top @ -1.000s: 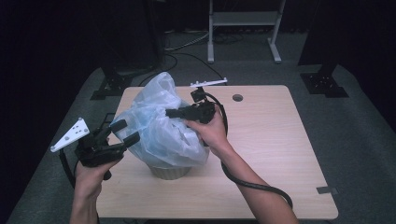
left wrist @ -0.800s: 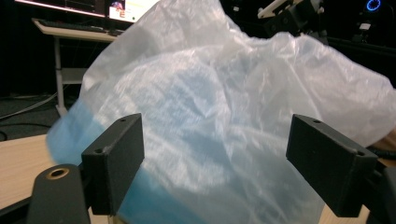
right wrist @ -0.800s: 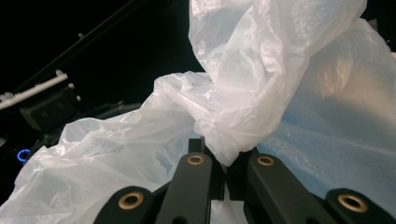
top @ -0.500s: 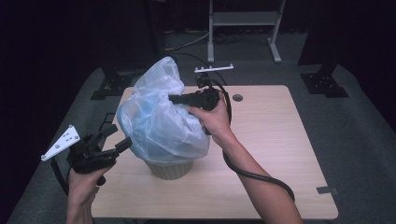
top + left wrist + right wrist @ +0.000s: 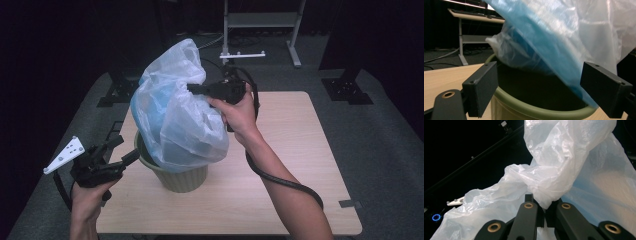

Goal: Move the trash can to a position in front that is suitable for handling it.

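Your right gripper (image 5: 192, 89) pinched crinkled, translucent blue-white plastic bag (image 5: 175, 120) above the round olive bin (image 5: 182, 179) at table centre, while your left gripper (image 5: 122, 150), at nine o'clock, gaped empty.

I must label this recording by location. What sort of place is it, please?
Probably a lab or studio set up for recording, not a home: a lone wooden table on grey carpet, dark surroundings, black stand bases around it, and a metal desk frame behind.

We see a light wooden table (image 5: 300, 150) on grey carpet (image 5: 390, 140); a white metal stand (image 5: 260, 20) occupies the dark background.
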Action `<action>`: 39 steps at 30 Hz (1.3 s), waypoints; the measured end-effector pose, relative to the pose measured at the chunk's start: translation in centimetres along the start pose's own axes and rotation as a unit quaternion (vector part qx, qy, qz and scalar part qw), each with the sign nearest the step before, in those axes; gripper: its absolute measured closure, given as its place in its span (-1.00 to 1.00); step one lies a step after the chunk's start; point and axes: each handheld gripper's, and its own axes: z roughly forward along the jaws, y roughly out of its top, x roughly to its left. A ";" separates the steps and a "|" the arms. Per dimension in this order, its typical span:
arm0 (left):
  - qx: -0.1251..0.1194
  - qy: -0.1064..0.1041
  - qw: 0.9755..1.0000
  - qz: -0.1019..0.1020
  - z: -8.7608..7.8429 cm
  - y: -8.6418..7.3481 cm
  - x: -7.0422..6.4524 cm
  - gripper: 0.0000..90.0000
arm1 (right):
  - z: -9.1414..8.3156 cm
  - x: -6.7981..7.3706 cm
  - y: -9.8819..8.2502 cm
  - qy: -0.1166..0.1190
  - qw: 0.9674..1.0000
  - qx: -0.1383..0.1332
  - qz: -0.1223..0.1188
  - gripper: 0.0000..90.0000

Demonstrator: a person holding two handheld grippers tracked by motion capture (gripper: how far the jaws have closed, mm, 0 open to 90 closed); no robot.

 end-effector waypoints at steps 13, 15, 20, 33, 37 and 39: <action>0.008 0.002 1.000 -0.004 0.4 -0.4 0.2 -0.78 | -3.4 0.6 2.0 -0.022 0.999 -0.031 -0.003 1.00; 0.009 0.003 1.000 -0.003 0.4 -0.4 0.2 -0.79 | -4.1 0.5 2.3 -0.028 0.999 -0.037 -0.003 0.99; 0.009 0.005 1.000 -0.007 0.5 -0.6 0.3 -0.79 | -5.9 0.3 2.9 -0.043 0.998 -0.050 -0.004 0.99; 0.013 0.013 1.000 -0.010 0.5 -0.7 0.4 -0.87 | -9.1 -0.6 3.6 -0.078 0.995 -0.070 0.006 1.00; 0.014 0.013 1.000 -0.012 0.6 -0.8 0.5 -0.87 | -10.2 -1.2 3.7 -0.091 0.993 -0.076 0.010 0.99; 0.015 0.012 1.000 -0.013 0.6 -0.8 0.5 -0.87 | -10.7 -1.4 3.7 -0.098 0.992 -0.079 0.012 0.99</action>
